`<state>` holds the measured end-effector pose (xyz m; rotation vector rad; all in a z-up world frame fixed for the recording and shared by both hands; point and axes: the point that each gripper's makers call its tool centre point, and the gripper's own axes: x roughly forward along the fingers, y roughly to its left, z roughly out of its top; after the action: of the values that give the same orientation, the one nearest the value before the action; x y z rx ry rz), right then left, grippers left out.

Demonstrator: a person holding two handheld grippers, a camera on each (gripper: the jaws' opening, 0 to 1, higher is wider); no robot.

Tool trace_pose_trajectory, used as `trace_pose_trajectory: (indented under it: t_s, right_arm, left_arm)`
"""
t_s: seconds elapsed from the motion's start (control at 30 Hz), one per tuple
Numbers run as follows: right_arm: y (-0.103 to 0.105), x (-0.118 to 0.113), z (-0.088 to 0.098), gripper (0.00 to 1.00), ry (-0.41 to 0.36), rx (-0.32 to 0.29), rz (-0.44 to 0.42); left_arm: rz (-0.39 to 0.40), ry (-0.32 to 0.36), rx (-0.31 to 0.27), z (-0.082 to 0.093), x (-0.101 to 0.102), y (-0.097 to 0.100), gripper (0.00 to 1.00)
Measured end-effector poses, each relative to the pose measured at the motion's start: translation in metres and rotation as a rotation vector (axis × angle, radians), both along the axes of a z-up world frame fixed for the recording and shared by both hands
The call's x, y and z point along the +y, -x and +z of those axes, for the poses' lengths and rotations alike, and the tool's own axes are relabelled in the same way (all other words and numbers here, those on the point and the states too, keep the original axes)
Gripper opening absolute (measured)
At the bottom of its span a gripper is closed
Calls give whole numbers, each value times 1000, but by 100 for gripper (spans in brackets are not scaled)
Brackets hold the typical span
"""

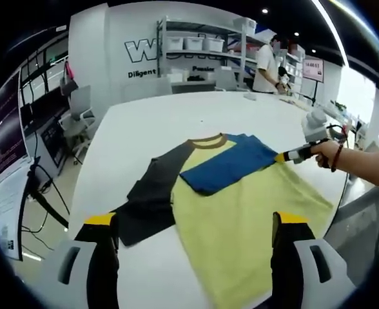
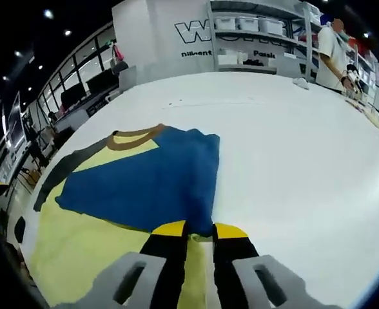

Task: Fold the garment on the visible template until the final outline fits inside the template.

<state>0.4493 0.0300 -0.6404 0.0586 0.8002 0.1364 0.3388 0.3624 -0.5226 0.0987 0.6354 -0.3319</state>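
Left gripper (image 1: 196, 228): two broad black jaws, each capped by a yellow tip, seated in pale grey moulded housings with rounded slot openings. Finish matt, no markings legible.

Right gripper (image 2: 199, 233): same build, black jaws with yellow tips, grey slotted housings beneath. Seen from the left gripper view, the right gripper (image 1: 285, 156) shows a yellow tip, a black-and-grey handle section and a white-grey block on top.

Person's hand (image 1: 327, 153): forearm bare, with a thin dark red band at the wrist. No sleeve visible.
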Motion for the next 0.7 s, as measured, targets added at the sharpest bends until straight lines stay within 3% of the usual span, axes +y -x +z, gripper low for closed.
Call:
trace_pose_trajectory:
  t_s: [0.1, 0.43, 0.7]
  right_arm:
    - [0, 0, -1, 3, 61, 0, 39]
    - [-2, -6, -1, 0, 121, 2, 99]
    - [-3, -35, -1, 0, 136, 7, 91]
  left_arm:
    - [1, 2, 5, -1, 0, 0, 96]
    - [10, -20, 11, -4, 3, 1, 93]
    - [-4, -9, 34, -10, -4, -1, 93]
